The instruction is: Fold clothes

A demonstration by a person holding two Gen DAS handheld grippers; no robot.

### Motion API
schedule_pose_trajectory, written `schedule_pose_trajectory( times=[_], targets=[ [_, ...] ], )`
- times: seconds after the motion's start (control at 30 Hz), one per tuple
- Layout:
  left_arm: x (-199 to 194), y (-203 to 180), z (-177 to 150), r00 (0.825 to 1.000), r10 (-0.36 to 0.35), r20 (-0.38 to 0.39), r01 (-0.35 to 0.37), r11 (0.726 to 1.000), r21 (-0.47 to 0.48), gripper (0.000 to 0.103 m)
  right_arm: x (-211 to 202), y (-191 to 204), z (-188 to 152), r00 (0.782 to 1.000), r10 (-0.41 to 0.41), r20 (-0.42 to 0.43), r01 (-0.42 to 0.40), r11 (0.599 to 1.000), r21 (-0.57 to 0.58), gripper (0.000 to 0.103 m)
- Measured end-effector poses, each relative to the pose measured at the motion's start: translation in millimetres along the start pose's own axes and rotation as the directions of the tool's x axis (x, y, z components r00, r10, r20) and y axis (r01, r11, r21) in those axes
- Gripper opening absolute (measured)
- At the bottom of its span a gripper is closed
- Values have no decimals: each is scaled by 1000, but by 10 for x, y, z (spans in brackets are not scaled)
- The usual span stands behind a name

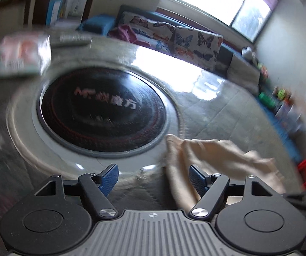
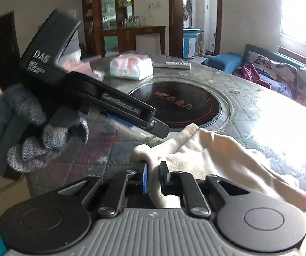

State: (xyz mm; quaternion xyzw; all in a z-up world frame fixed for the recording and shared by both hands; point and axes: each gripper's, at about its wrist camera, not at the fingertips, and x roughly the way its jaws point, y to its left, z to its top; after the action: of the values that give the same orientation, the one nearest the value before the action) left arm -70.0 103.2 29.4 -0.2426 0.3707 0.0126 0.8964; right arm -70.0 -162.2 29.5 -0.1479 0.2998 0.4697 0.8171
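Garment (image 2: 212,155), cream, lies bunched at the near edge of the quilted table (image 2: 259,106), just short of the black hob (image 2: 180,106) set in the middle. Right gripper (image 2: 154,176) has its jaws pinched on a near fold, likely to anchor that edge for a fold. Left gripper (image 1: 154,179) hangs above the cloth, jaws spread wide and empty, tilted down toward the cloth; gloved hand (image 2: 31,132) wraps its handle. Probably lining up a second pinch. Farther back: a wipes pack (image 2: 131,66), then a butterfly-print sofa (image 2: 285,72).
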Motion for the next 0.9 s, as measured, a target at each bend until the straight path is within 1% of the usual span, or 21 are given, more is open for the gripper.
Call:
schedule_pose_trajectory(
  times=[0.07, 0.17, 0.33, 0.4, 0.5, 0.57, 0.67, 0.73, 0.83, 0.87, 0.9],
  targets=[
    [-17, 35, -6, 999, -48, -8, 47, 996, -77, 76, -42, -40, 9, 1000, 7, 15, -7, 1000, 21, 10],
    [7, 63, -21, 994, -108, -27, 102, 981, -166, 76, -102, -92, 16, 999, 15, 38, -17, 999, 48, 9],
    [149, 55, -37, 983, -172, -67, 147, 949, -280, 76, -176, -123, -5, 998, 22, 60, -27, 997, 70, 9],
    [202, 31, -43, 978, -197, -74, 166, 938, -306, 74, -211, -131, -20, 997, 27, 66, -32, 996, 77, 9],
    [261, -22, -37, 972, -221, -81, 185, 930, -318, 74, -273, -141, -36, 996, 33, 77, -39, 996, 83, 9],
    [289, -36, -42, 967, -239, -85, 199, 924, -327, 72, -311, -142, -44, 996, 38, 85, -46, 995, 89, 9],
    [319, -21, -69, 960, -266, -91, 221, 914, -341, 63, -358, -140, -48, 994, 48, 93, -57, 994, 89, 9],
    [326, 1, -87, 956, -277, -95, 230, 910, -344, 55, -383, -131, -54, 993, 60, 97, -69, 994, 88, 9],
    [347, 55, -114, 945, -310, -106, 253, 896, -366, 48, -390, -93, -86, 992, 81, 97, -89, 992, 84, 9],
    [348, 71, -121, 944, -313, -105, 256, 894, -369, 47, -389, -77, -98, 991, 88, 97, -96, 992, 81, 9],
    [349, 77, -124, 944, -311, -106, 254, 895, -366, 43, -387, -62, -109, 991, 94, 97, -102, 992, 78, 9]
  ],
)
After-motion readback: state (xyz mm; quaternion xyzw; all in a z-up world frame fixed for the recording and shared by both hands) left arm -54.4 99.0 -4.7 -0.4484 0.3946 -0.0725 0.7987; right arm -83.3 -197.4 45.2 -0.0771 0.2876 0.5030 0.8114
